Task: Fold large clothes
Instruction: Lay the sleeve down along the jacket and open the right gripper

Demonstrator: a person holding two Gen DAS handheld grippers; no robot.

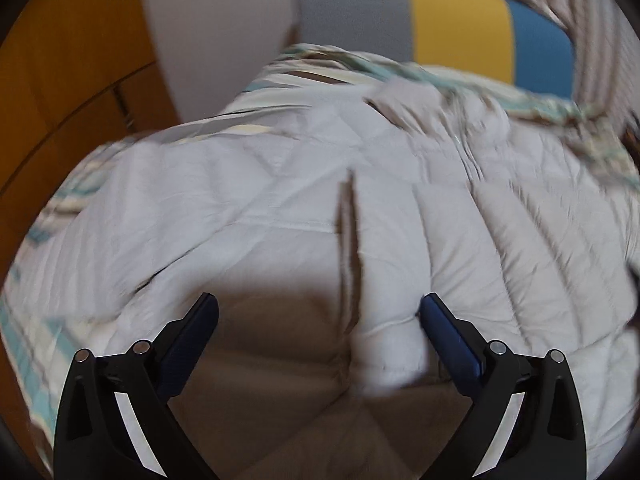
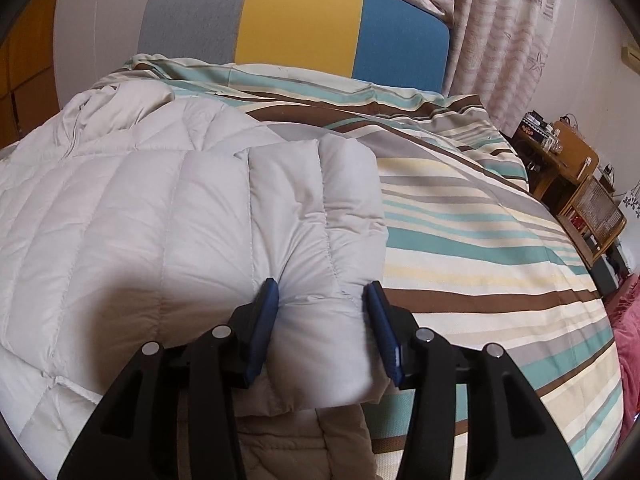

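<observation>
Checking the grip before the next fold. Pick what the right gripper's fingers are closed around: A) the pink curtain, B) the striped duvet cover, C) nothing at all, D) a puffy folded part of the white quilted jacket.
D: the right gripper has its blue fingers pressing in on both sides of a padded fold of the white quilted jacket, above the striped duvet cover.

One puffer jacket (image 2: 160,208), one striped duvet (image 2: 480,240), two hand-held grippers (left (image 1: 318,312), right (image 2: 322,300)), one headboard (image 2: 296,24)
</observation>
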